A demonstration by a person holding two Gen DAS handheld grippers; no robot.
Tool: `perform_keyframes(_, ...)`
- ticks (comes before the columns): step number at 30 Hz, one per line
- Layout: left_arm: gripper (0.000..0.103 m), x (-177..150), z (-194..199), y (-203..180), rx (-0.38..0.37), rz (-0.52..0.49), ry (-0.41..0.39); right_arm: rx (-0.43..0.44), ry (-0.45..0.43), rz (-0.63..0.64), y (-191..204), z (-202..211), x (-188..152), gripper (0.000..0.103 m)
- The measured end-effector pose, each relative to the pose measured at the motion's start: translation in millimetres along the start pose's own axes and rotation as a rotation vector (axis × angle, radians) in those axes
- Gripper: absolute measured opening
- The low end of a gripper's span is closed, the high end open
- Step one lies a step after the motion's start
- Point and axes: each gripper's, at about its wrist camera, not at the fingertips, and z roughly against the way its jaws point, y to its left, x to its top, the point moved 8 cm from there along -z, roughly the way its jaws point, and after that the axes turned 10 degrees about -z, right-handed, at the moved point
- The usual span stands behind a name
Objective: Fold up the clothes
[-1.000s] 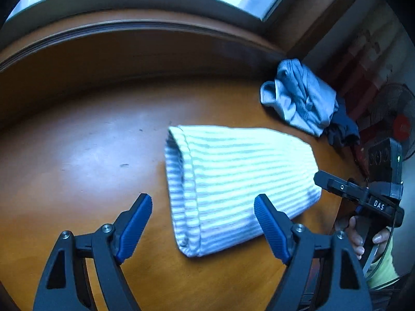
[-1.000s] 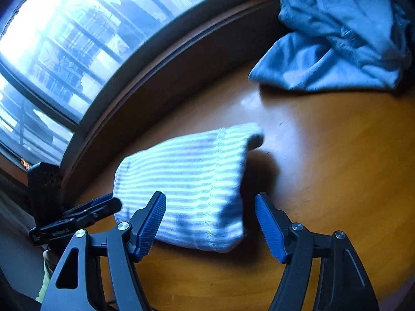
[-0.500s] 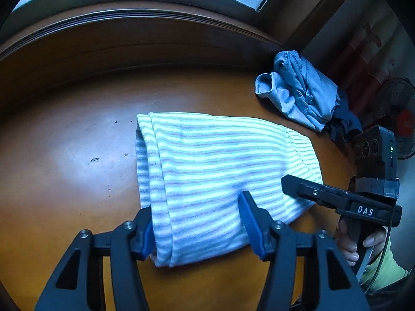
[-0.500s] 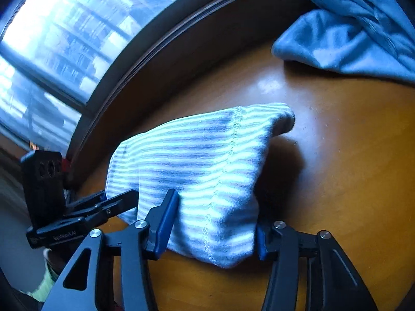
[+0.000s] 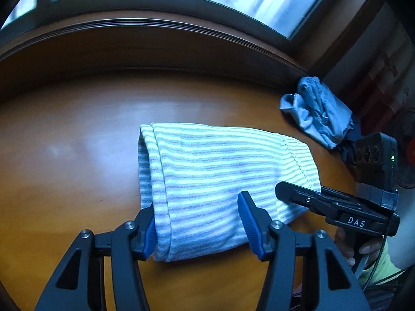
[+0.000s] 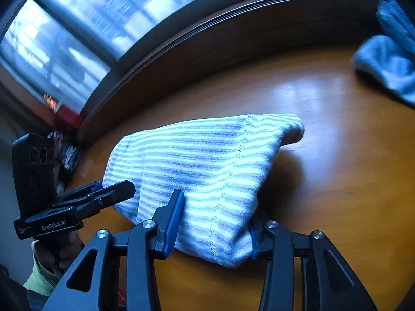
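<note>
A: Where is the striped garment (image 5: 220, 178) sitting?

B: Mid-bench (image 5: 67, 155), already doubled over. The left gripper (image 5: 199, 223) is straddling its near-left fold and the right gripper (image 6: 215, 223) its near-right hem — both sets of jaws parted around the cloth, not pinching yet.

A: Handling?

B: Soft, light knit, I'd judge — it's going to sag, so pinch all layers at the corners. Open room lies left; the blue clothes (image 5: 319, 111) are crowding the far right.

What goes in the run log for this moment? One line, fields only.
phase: gripping near edge | left tongs: open around striped garment | right tongs: open around it | blue clothes: heaped apart | table
</note>
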Motion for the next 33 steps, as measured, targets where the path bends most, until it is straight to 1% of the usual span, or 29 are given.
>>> perform_keyframes(4,0.053,-15.4,18.6,28.2,0.018,0.030,-0.007,0.000,0.013,0.027,29.9,-16.9,-9.1,0.043)
perform_keyframes(7,0.053,-27.1,32.1,48.4,0.034,0.014,0.001,-0.012,0.015,0.026,53.2,-30.9,-18.0,0.043)
perform_keyframes(13,0.053,-50.2,58.9,89.2,0.024,-0.027,0.009,-0.045,-0.009,0.024,96.4,-53.5,-33.5,0.043)
perform_keyframes(16,0.053,-57.4,68.2,106.1,0.038,-0.044,0.009,-0.049,-0.017,0.025,114.3,-66.6,-39.7,0.043)
perform_keyframes(20,0.053,-64.0,82.1,127.5,0.048,-0.001,-0.008,-0.074,0.001,0.099,131.3,-72.9,-50.8,0.043)
perform_keyframes(25,0.051,-70.1,95.0,147.1,0.088,0.066,-0.029,-0.026,0.052,0.127,153.2,-89.4,-49.2,0.044)
perform_keyframes(28,0.051,-75.1,102.9,158.0,0.111,0.071,-0.035,-0.019,0.062,0.153,162.9,-97.5,-50.3,0.045)
perform_keyframes(33,0.051,-79.6,118.1,181.2,0.108,0.094,-0.051,-0.024,0.082,0.157,187.2,-112.8,-54.7,0.045)
